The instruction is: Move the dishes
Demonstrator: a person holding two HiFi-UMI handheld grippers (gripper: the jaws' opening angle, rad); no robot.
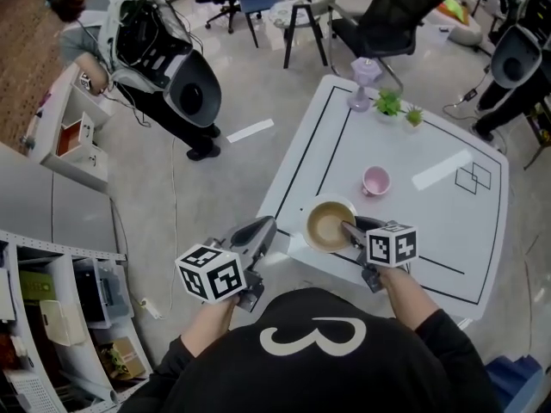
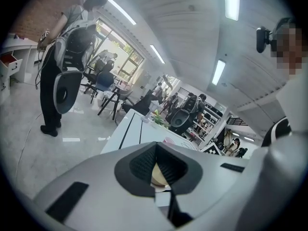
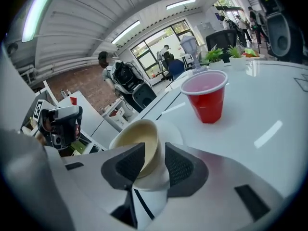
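A cream bowl sits near the front left corner of the white table. My right gripper reaches it from the near side. In the right gripper view the bowl has its rim between the jaws of the right gripper, one pad inside and one outside, with a little gap still showing on the inner side. My left gripper hovers at the table's left edge beside the bowl, its tips together and empty. In the left gripper view a sliver of the bowl shows behind the left gripper.
A red cup, seen pinkish from above, stands just beyond the bowl. Two small plants and a purple glass stand at the far edge. A person stands left of the table; chairs lie behind it.
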